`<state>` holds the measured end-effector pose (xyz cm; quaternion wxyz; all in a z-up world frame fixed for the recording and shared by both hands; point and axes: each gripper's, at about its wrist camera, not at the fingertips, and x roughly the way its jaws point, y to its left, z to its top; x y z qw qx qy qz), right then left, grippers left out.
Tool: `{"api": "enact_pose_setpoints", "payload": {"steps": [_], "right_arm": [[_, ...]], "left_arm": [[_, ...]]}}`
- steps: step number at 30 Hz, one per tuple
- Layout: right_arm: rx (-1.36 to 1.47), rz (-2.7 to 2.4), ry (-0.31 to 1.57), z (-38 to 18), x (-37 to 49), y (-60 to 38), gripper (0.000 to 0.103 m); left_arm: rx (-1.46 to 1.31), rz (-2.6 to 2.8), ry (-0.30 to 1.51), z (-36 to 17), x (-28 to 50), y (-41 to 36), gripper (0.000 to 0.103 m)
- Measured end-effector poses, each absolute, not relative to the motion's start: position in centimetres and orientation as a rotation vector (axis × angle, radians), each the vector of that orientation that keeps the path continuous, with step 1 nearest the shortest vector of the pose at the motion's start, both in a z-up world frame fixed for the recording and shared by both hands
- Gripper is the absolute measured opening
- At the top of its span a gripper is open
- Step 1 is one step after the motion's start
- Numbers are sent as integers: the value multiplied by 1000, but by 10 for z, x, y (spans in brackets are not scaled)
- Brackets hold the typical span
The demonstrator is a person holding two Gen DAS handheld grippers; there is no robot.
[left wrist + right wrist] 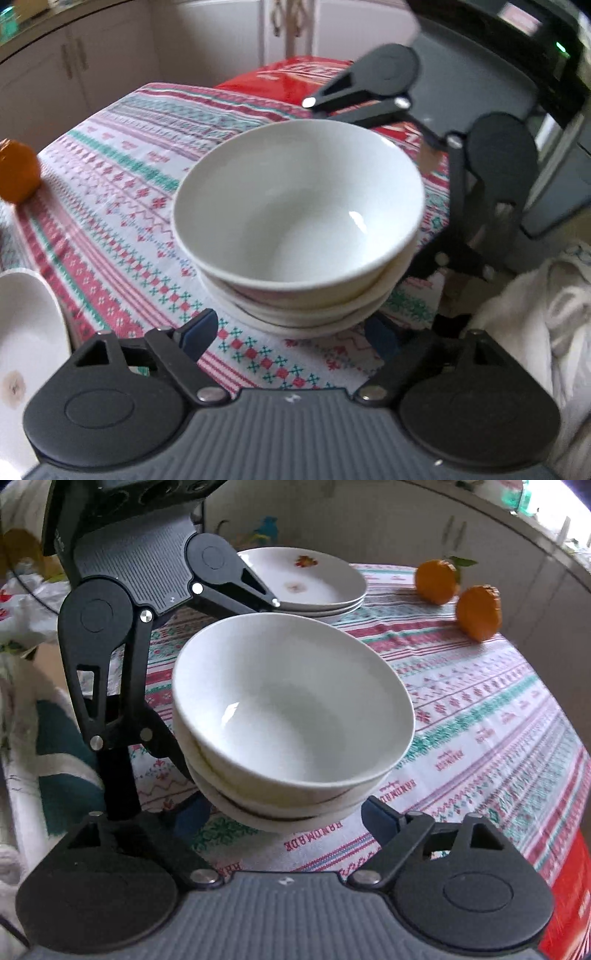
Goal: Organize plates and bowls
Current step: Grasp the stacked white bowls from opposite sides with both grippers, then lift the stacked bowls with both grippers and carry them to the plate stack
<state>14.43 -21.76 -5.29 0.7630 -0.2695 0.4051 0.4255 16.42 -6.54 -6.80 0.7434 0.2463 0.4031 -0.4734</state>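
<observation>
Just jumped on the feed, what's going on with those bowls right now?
Both grippers flank a stack of white bowls on the patterned tablecloth. The left gripper and the right gripper are both open, fingers either side of the stack's base, neither clamped. A stack of plates and two oranges sit farther off.

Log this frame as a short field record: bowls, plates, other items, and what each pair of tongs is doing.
bowls: stack of white bowls on the patterned tablecloth
plates: stack of plates behind the bowls, top one with floral print
other items: two oranges on the cloth
left tongs: open, fingers straddling the bowl stack's base
right tongs: open, straddling it from the opposite side
</observation>
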Motion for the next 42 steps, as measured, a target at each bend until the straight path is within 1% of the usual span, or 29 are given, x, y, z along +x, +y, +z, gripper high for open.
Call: {"api": "enact_pose_setpoints", "payload": {"steps": [2, 4, 10, 21, 29, 37, 42], "right_arm": [[-597, 949, 887, -52, 147, -218, 89], [-598, 968, 893, -52, 148, -218, 89], [-587, 1008, 904, -48, 154, -218, 86], [-559, 990, 929, -47, 156, -217, 86], [-598, 968, 896, -33, 155, -208, 86], [-651, 1006, 844, -8, 168, -179, 86], [-709, 1048, 777, 7, 190, -144, 86]], "left_arm": [[568, -1056, 881, -69, 166, -66, 84], [580, -1075, 886, -68, 167, -67, 80], [611, -1128, 888, -66, 176, -69, 78], [643, -1148, 881, -65, 176, -70, 77], [640, -1121, 841, -53, 172, -65, 77], [631, -1040, 799, -27, 174, -35, 77], [620, -944, 766, -11, 184, 0, 77]]}}
